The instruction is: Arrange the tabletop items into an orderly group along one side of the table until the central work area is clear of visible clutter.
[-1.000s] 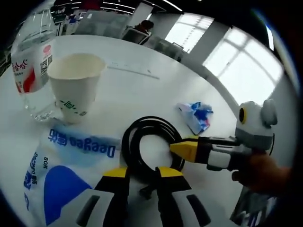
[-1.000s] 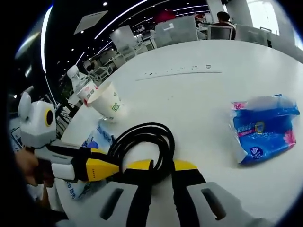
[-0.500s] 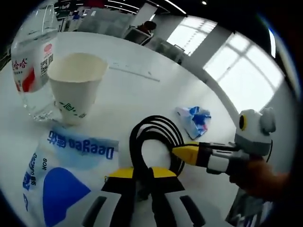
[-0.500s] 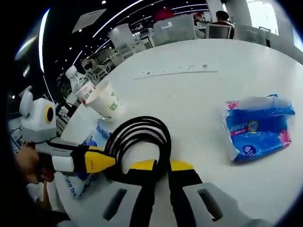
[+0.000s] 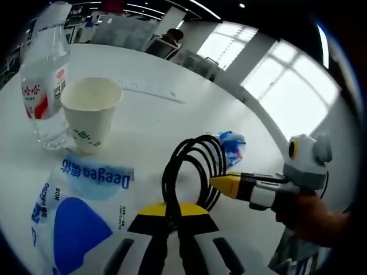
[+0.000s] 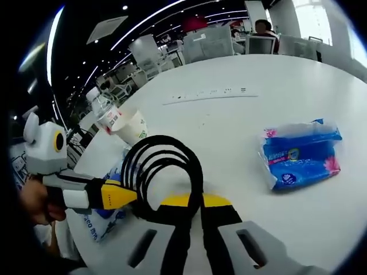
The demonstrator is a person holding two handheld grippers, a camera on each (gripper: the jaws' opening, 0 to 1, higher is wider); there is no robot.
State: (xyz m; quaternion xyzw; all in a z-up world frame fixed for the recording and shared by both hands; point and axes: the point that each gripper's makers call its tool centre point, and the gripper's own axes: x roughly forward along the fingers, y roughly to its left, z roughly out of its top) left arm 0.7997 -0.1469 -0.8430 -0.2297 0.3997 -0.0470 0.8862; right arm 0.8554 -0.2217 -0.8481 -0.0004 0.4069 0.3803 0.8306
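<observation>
A coiled black cable stands tilted up off the white table, held from two sides. My left gripper is shut on the coil's lower edge. My right gripper comes in from the right and pinches the coil's other side. In the right gripper view the cable rises between the shut jaws of my right gripper, with my left gripper on its left side. A paper cup, a water bottle and a large blue-and-white tissue pack lie to the left.
A small blue tissue packet lies alone on the table to the right; it also shows as the packet behind the coil. A long white power strip lies across the far table. Office chairs and a seated person are beyond the far edge.
The cable lay flat on the table with both jaws spread around it. Both grippers have closed on it and the coil now stands up off the surface.
</observation>
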